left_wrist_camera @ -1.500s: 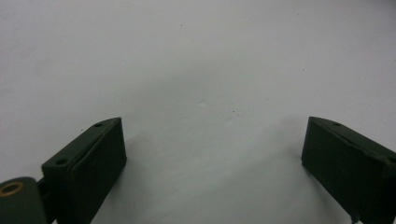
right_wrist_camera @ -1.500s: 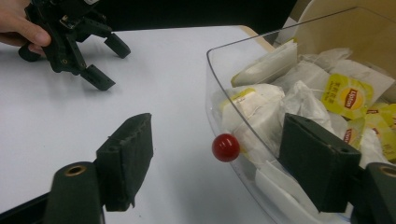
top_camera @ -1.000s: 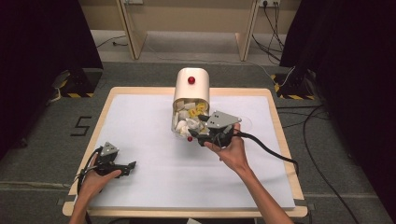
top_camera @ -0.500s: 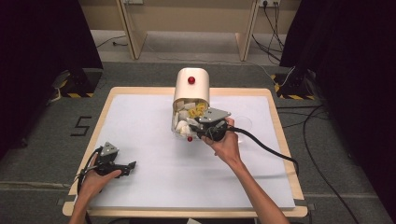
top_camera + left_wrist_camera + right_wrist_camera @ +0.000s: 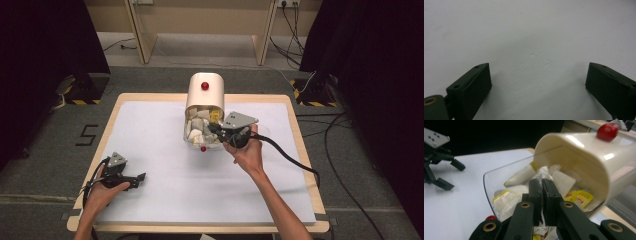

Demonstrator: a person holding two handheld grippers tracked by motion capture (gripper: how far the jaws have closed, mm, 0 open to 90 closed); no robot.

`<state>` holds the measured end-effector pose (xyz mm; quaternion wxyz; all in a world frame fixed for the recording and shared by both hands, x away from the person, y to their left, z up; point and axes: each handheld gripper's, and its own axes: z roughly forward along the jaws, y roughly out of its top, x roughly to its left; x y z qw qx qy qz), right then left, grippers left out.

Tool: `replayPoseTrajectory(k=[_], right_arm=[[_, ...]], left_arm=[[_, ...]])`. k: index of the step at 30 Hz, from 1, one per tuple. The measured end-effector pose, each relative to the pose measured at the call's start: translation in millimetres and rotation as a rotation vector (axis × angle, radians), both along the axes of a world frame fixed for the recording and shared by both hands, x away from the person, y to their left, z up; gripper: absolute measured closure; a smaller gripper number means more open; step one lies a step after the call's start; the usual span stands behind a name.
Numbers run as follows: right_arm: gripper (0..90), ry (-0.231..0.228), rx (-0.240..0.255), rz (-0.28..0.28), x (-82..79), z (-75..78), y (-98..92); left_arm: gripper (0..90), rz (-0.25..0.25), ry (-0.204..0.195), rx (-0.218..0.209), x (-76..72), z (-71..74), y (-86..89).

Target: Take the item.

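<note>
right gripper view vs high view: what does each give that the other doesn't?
Right gripper view alone: the right gripper has its jaws pinched shut on a white paper packet, and a yellow label is readable as a tea-bag type sachet.

High view alone: the person's hands, the whole table, the trailing cable, and the floor beyond.

Both: the cream container with its red knob, the clear front tray full of packets, and the left gripper resting open on the white surface.

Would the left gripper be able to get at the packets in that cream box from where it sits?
Probably yes: the left gripper is open, bare table lies between, but the right gripper occupies the cream box opening.
</note>
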<state>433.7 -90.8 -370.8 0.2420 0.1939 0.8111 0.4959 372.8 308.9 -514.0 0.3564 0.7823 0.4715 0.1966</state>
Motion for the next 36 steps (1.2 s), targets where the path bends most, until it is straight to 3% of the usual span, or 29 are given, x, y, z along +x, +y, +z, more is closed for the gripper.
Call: replayPoseTrajectory(k=[7, 18, 23, 28, 36], right_arm=[[86.9, -0.023, 0.072, 0.004, -6.5, 16.9, -14.0], [86.9, -0.064, 0.110, -0.011, -15.4, 31.8, -30.9], [86.8, -0.103, 0.109, -0.045, -23.9, 38.0, -42.8], [86.8, -0.100, 0.118, -0.071, -26.0, 39.3, -55.6], [86.7, -0.087, 0.138, -0.178, -16.5, 34.0, -96.3]], left_arm=[[5.5, 0.000, 0.000, 0.000, 0.0, 0.0, 0.0], [5.5, 0.000, 0.000, 0.000, 0.0, 0.0, 0.0], [5.6, 0.000, 0.001, -0.002, 0.0, 0.0, 0.2], [5.6, 0.000, 0.001, -0.003, 0.0, 0.0, 0.3], [5.6, -0.001, 0.001, -0.003, 0.0, 0.0, 0.4]])
